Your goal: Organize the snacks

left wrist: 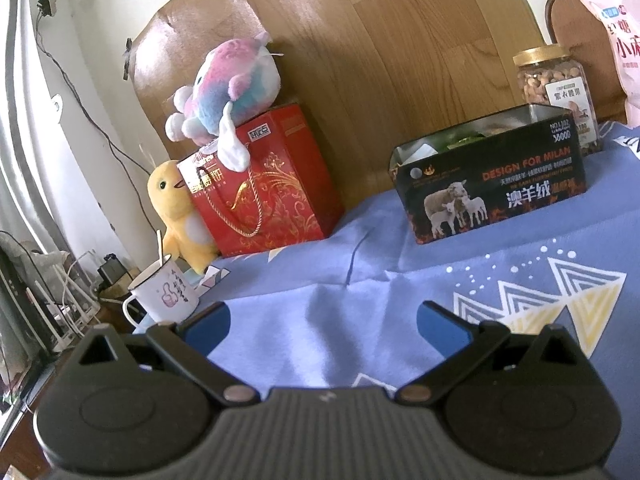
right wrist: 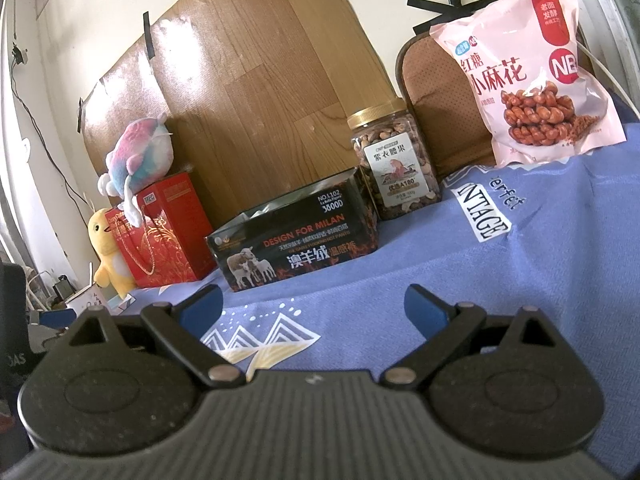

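A black open tin box [left wrist: 496,192] [right wrist: 296,240] with sheep pictures stands on the blue cloth, with some packets inside it. Behind it is a clear jar of nuts [left wrist: 554,84] [right wrist: 394,164] with a gold lid. A pink snack bag [right wrist: 532,68] [left wrist: 618,40] leans upright at the back right. My left gripper [left wrist: 324,316] is open over the cloth, well in front of the tin, holding nothing. In the right wrist view my right gripper [right wrist: 314,300] is also open and empty, in front of the tin.
A red gift bag [left wrist: 264,184] [right wrist: 168,232] stands at the back left with a pastel plush [left wrist: 226,88] [right wrist: 136,156] on top and a yellow plush [left wrist: 180,216] [right wrist: 106,252] beside it. A white mug [left wrist: 166,292] sits at the table's left edge. A wooden board [left wrist: 380,52] backs the table.
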